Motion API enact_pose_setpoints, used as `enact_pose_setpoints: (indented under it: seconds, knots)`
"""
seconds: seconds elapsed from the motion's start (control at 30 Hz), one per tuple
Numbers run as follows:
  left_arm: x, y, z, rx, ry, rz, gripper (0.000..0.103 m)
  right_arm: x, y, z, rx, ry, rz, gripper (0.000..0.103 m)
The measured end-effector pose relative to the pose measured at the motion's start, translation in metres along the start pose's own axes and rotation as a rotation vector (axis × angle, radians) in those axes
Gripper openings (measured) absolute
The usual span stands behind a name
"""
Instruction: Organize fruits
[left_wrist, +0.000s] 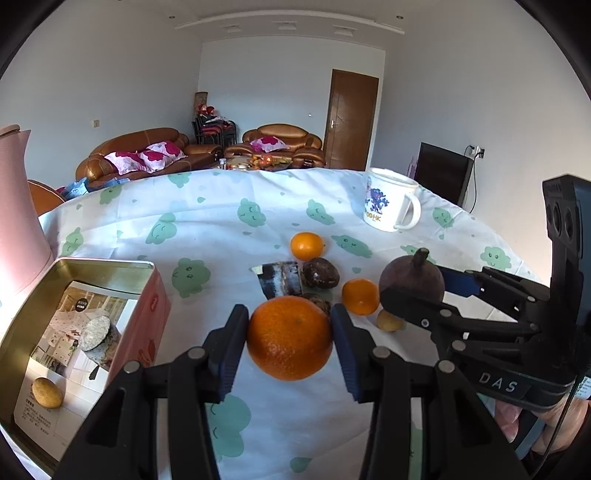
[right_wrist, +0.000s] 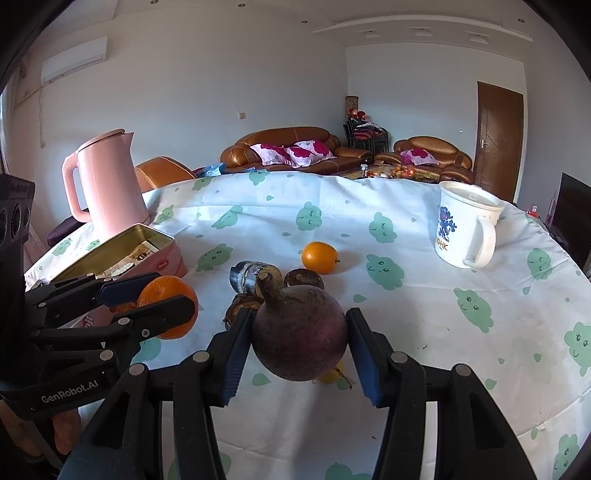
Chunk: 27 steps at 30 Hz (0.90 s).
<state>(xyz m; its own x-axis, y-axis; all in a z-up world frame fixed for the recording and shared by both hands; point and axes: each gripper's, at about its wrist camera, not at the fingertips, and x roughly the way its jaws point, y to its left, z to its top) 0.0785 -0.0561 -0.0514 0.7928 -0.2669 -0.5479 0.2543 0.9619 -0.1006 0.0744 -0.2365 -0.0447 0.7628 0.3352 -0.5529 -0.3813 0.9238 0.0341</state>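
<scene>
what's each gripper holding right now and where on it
Left gripper clamps the large orange by its sides; right gripper clamps the dark purple fruit by its sides.

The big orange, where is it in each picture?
Left wrist view: the big orange sits low in the middle, clamped between the left gripper fingers.
Right wrist view: it is at the left, middle height, partly hidden behind the left gripper.
Shared landmark: the white mug, far right on the table in both.
</scene>
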Motion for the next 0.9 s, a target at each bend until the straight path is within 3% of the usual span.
enact_pose_setpoints:
  seconds: [0.9]
  knots:
    - [-0.021, 0.000, -0.002, 0.004, -0.117, 0.050, 0.048, -0.021, 0.004, -0.002, -0.031, -0.112, 0.036, 0.053]
